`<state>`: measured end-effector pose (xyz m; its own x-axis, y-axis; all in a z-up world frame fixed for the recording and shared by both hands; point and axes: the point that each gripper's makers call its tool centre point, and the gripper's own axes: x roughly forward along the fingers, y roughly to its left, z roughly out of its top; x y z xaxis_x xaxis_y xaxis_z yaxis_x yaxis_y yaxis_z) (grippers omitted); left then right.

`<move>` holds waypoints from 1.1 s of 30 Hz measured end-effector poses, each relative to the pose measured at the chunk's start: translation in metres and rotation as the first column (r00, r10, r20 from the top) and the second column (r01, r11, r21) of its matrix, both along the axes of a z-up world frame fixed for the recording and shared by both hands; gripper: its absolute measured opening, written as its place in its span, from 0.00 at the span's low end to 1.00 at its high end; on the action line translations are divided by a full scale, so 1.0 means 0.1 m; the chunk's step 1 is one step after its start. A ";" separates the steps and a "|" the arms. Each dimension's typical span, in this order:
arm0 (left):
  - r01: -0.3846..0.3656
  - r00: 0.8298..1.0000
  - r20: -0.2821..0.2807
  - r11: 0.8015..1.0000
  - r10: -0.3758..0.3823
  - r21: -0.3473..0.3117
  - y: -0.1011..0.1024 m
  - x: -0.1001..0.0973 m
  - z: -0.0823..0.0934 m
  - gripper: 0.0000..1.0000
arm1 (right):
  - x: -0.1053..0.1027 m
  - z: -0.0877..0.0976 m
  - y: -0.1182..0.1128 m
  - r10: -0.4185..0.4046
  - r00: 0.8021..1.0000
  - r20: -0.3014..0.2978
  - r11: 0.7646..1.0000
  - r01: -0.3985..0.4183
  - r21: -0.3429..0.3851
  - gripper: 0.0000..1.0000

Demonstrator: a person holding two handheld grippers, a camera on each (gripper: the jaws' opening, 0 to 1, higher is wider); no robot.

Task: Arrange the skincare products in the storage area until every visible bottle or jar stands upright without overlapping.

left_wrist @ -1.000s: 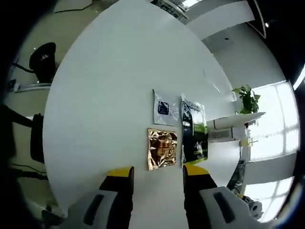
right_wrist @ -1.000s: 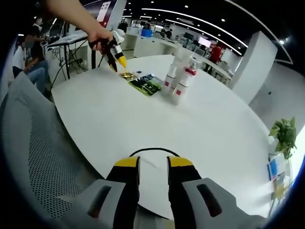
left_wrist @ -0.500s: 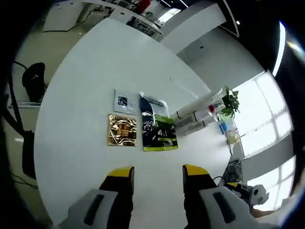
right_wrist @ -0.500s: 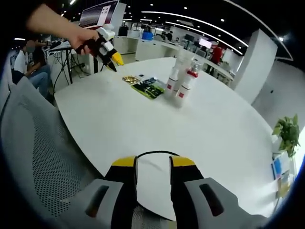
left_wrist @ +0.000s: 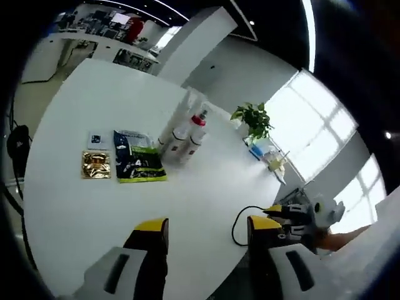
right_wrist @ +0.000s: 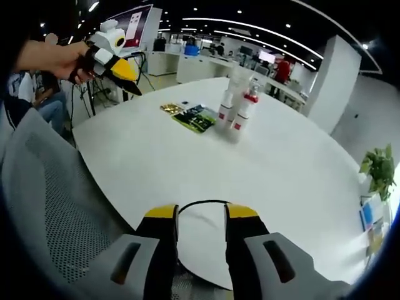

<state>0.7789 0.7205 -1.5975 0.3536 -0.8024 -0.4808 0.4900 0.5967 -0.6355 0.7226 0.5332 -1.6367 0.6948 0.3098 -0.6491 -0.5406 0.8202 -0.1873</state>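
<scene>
- Since a second ago you have lifted your left gripper (right_wrist: pixel 128 74) up and away from the packets: in the right gripper view it was right over the gold packet, and now it hangs in the air beyond the table's edge, well apart from them. Your left view has swung too, so the bottles and your right gripper (left_wrist: pixel 279 215) have come into it.
- The bottles (left_wrist: pixel 185 135) are white and slim; one has a red cap (left_wrist: pixel 200 119), the others are pale. They stand upright, close together, on the white round table (left_wrist: pixel 187 194).
- Just beside them lie three flat packets: a dark and green one (left_wrist: pixel 139 165), a gold one (left_wrist: pixel 95 165) and a small white one (left_wrist: pixel 97 139).
- In both views the bottles are far ahead of your jaws, well apart from them; in the right gripper view they (right_wrist: pixel 236 105) stand near the table's middle.
- Your left jaws are spread and hold nothing.
- Your right jaws are spread too, empty, over the table's near edge, where a black cable (right_wrist: pixel 200 204) loops.
</scene>
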 end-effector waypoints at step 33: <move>-0.153 0.897 0.434 0.980 0.083 0.129 0.32 -0.28 0.24 0.94 | 0.20 0.83 0.13 -0.092 0.975 0.203 0.930 0.012 0.366 0.50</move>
